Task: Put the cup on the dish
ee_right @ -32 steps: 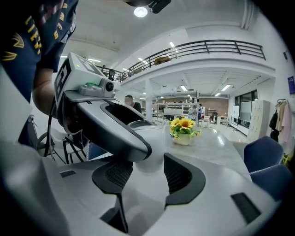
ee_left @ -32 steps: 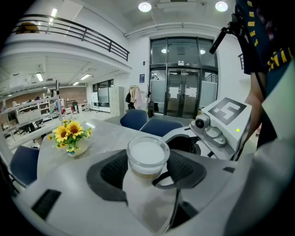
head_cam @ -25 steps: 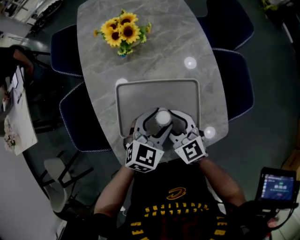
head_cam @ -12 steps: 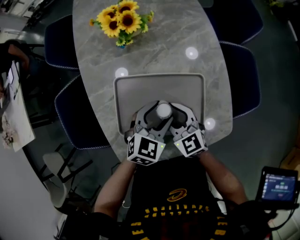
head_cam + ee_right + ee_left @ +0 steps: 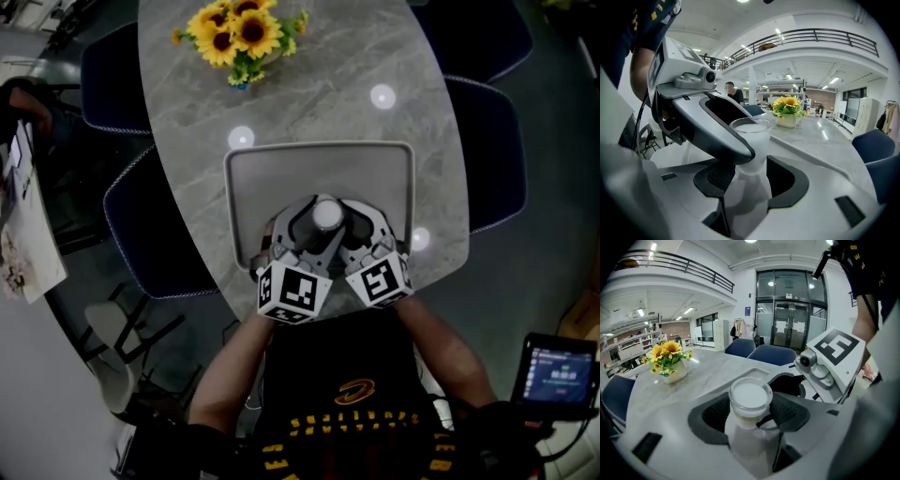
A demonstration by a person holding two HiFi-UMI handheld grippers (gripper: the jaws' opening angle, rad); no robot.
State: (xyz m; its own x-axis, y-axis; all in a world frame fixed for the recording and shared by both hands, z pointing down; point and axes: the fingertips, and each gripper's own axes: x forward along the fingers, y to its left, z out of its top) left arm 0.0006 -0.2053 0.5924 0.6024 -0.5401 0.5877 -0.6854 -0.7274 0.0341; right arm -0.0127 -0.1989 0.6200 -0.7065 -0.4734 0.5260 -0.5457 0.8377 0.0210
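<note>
A frosted white cup stands upright between both grippers, over the near part of the grey tray-like dish. My left gripper comes in from the lower left, and in its own view its dark pads press the cup on both sides. My right gripper comes in from the lower right and is likewise shut on the cup. One left jaw crosses in front of the cup in the right gripper view. The cup's base is hidden, so I cannot tell if it touches the dish.
A vase of sunflowers stands at the far end of the grey marble table. Dark blue chairs flank the table. A small lit screen is at the lower right.
The head view has drifted, so the table sits slightly higher in frame. Both grippers and the cup keep about the same place over the dish's near part.
</note>
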